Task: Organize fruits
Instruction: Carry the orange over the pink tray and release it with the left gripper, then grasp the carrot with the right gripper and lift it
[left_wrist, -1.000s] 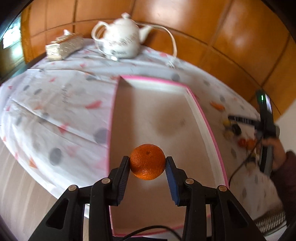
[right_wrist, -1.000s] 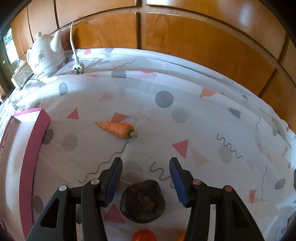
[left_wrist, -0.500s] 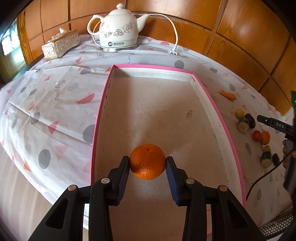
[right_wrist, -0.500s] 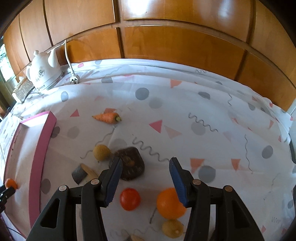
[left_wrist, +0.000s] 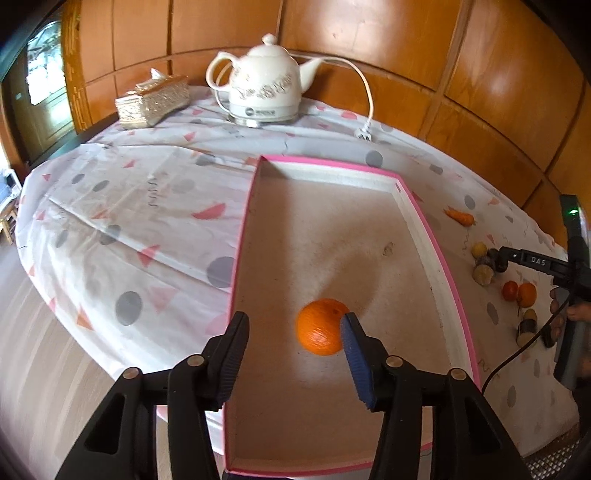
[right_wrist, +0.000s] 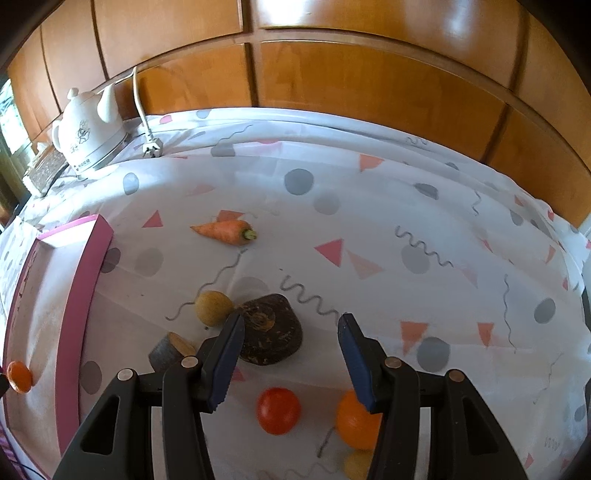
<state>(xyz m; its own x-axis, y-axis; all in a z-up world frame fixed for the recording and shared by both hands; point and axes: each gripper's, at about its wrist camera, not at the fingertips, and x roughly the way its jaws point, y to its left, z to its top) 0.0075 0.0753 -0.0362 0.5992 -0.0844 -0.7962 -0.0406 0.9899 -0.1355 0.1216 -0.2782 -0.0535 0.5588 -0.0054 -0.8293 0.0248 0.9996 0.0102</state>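
Opening left gripper (left_wrist: 293, 328) | orange (left_wrist: 319, 326) maybe touching right pad | right gripper (right_wrist: 290, 334) agape, empty

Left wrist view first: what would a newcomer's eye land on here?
A bright orange lying on the floor of the pink-rimmed tray, just ahead of the left gripper, whose jaws have just been opening. Behind it, a white teapot stands against the wood panelling.

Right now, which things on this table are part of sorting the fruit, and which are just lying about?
Part of the job:
- orange in the pink tray
- second orange
- red tomato
- small yellow fruit
- carrot
- dark brown piece

Just lying about:
- white kettle
- its plug
- tissue box
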